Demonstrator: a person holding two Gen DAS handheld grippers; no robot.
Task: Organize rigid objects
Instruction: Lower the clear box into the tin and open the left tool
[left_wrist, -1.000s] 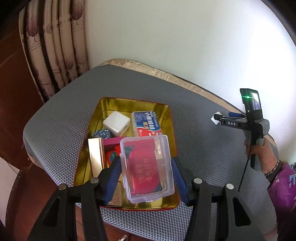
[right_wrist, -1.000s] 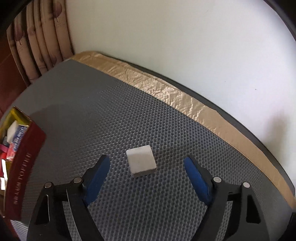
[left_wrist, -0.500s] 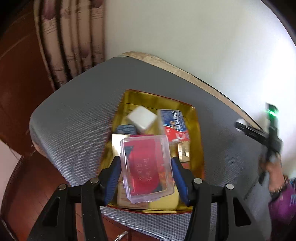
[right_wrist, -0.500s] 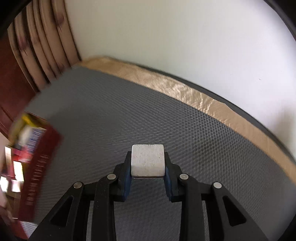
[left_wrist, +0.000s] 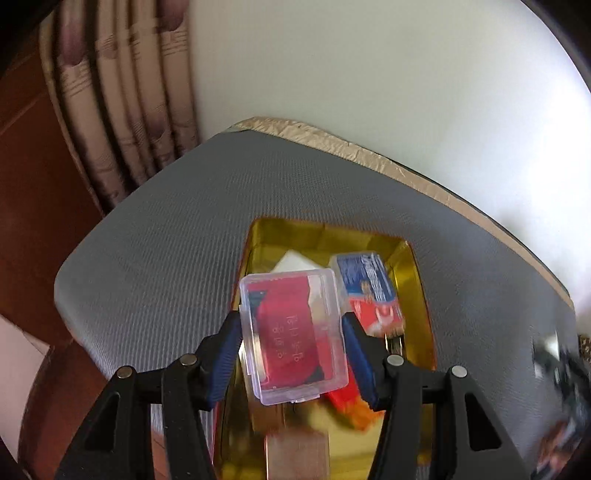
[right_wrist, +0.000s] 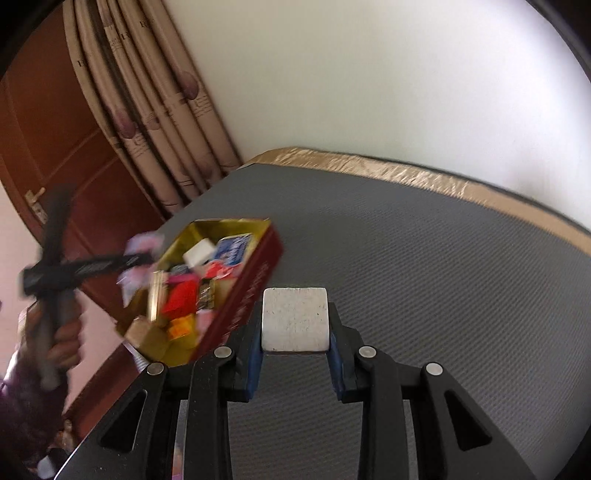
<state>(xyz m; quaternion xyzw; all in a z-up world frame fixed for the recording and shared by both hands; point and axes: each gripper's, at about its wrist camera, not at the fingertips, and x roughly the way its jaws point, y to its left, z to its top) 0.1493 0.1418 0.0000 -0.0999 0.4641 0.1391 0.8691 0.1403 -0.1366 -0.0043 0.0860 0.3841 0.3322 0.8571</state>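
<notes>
The clear plastic box with a red card inside (left_wrist: 293, 334) sits clamped between my left gripper's (left_wrist: 291, 354) blue pads, long axis pointing away from me, above the gold-lined red tin (left_wrist: 421, 295). My right gripper (right_wrist: 295, 347) pinches a white square block (right_wrist: 294, 319) over the grey mesh mat (right_wrist: 424, 277).

A table covered with a grey, honeycomb-textured mat (right_wrist: 424, 258) carries everything here. Along its far edge, next to the white wall, runs a strip of crinkled gold-tan tape (right_wrist: 406, 171). One corner of the mat is rounded and lies near a pleated beige curtain.

Directly on the mat sits a shallow rectangular tin tray, gold inside and dark red on its outer wall (right_wrist: 258, 291), close to the table's near edge. The tray is filled with small boxes and packets. The remaining mat surface visible in both views is bare.
</notes>
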